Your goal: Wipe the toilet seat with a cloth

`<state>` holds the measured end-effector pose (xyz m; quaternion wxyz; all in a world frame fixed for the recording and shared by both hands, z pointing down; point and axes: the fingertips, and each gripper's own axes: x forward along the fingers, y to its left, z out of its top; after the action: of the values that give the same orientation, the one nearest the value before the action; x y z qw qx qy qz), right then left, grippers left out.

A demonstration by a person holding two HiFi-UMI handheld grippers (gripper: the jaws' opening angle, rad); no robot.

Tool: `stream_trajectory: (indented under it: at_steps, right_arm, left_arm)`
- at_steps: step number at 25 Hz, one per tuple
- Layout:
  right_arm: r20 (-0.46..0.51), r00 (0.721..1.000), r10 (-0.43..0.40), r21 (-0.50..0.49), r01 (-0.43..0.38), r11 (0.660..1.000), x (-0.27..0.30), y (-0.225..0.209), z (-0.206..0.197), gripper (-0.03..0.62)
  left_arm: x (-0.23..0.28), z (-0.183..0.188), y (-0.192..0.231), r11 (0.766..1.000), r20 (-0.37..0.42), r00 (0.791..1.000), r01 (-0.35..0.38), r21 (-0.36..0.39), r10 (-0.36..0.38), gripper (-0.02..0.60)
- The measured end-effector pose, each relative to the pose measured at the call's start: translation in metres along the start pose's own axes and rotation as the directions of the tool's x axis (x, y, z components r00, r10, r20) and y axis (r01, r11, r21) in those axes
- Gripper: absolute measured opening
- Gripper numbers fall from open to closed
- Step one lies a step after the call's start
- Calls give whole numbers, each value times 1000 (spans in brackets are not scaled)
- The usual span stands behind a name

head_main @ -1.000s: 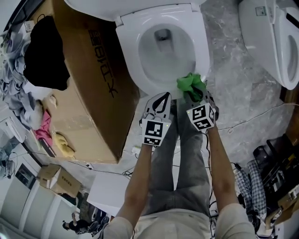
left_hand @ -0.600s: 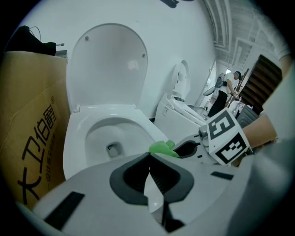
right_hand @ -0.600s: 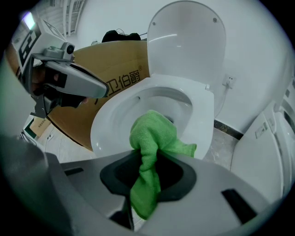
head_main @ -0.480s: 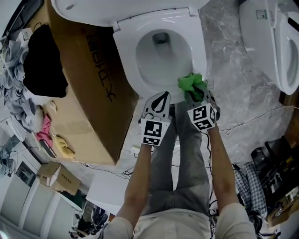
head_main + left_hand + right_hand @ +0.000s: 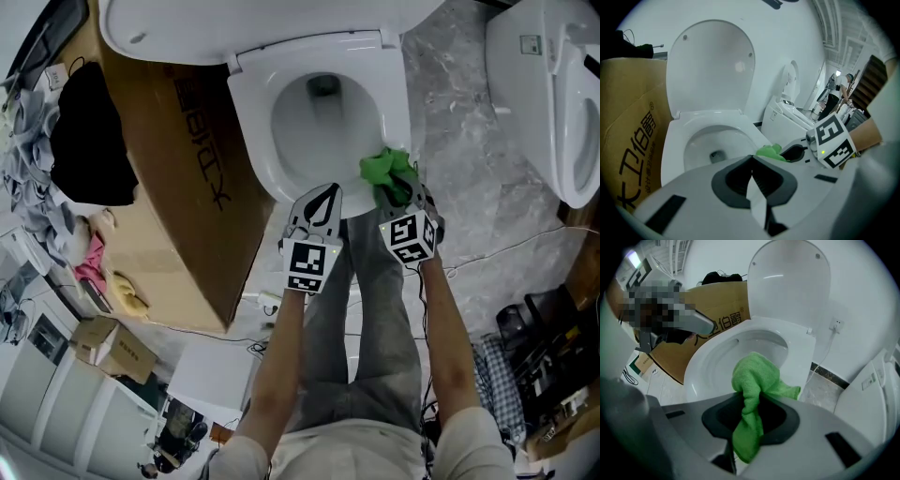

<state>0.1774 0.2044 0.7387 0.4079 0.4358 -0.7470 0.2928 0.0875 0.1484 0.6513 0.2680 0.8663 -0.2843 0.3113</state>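
A white toilet with its lid (image 5: 710, 65) raised shows its seat (image 5: 258, 112) in the upper middle of the head view. A bunched green cloth (image 5: 387, 172) rests over the seat's front right rim, and my right gripper (image 5: 397, 194) is shut on it. In the right gripper view the cloth (image 5: 752, 394) hangs pinched between the jaws above the seat (image 5: 701, 364). My left gripper (image 5: 321, 202) hovers at the seat's front edge, shut with nothing in it. The left gripper view shows its jaws closed together (image 5: 751, 169), with the cloth (image 5: 771, 152) to the right.
A large brown cardboard box (image 5: 178, 178) stands tight against the toilet's left side, with black fabric (image 5: 89, 131) on top. A second white toilet (image 5: 553, 94) sits at the right across grey marble floor (image 5: 459, 178). Cables and bags (image 5: 534, 347) lie at lower right.
The view has shifted slightly. The right gripper and green cloth edged a little right along the seat's front rim; the left gripper has barely moved.
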Motion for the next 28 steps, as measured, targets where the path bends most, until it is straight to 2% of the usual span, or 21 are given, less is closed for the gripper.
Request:
stream_trajectory:
  at_steps: [13,28]
  right_arm:
    - [-6,1000,-1,-37,0,999,3,-39,14,97]
    - [2,1000,0,-58,0,998,15,-82,46,97]
  left_arm:
    - [24,30,6,999,13,999,-31,-37,31,12]
    - [42,47,20,992,16,997,-78,-99,80,12]
